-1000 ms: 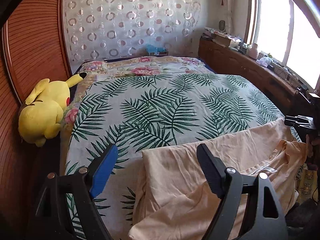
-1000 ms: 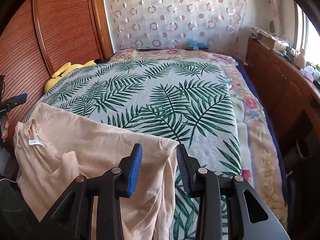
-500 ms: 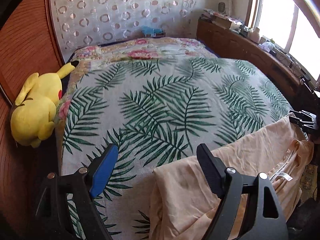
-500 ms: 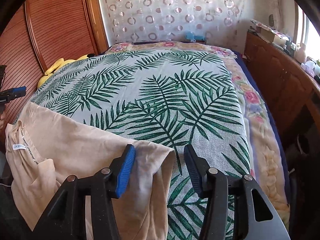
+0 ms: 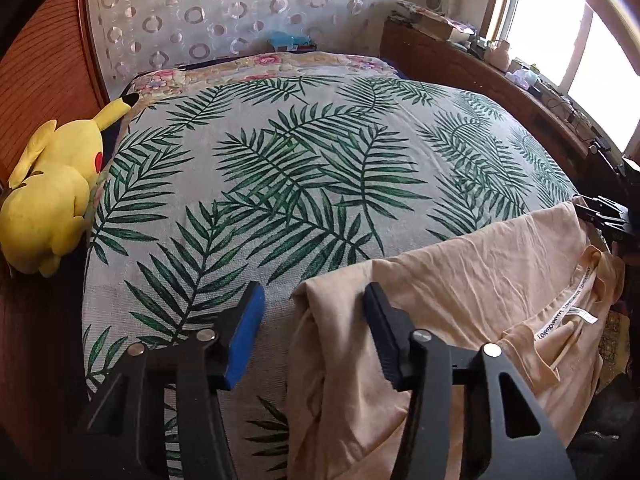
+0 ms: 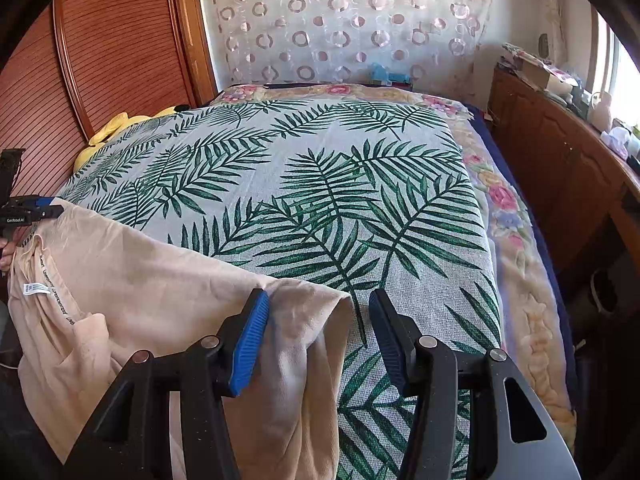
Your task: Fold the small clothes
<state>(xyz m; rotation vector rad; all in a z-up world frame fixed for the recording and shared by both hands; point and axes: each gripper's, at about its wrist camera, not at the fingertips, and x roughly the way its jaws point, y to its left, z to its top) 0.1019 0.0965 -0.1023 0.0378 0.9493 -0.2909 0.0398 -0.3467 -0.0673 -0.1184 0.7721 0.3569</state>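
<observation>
So there's this peach garment (image 5: 460, 292) draped over the near edge of the bed (image 5: 304, 168), with most of it hanging down off the front. The collar with its white label sits on the right side in the left wrist view and on the left side in the right wrist view.

The left claw (image 5: 312, 320) is closing right now. One corner of the cloth pokes up between its jaws, lying against the black finger, while the blue pad (image 5: 244, 332) stands clear of it over the leaf-print bedspread. So it's not clenched on anything at this point.

The right claw (image 6: 316, 328) stands released too. The other corner of the garment bunches up just beside its blue pad (image 6: 248, 344), maybe touching it, but there's a clear gap to the black finger on the right, so no pinch there.

Off to the far left of the bed lies a yellow plush toy (image 5: 52, 196) against the wooden wall panel. A wooden cabinet (image 6: 560, 168) runs along the right side under the window.
</observation>
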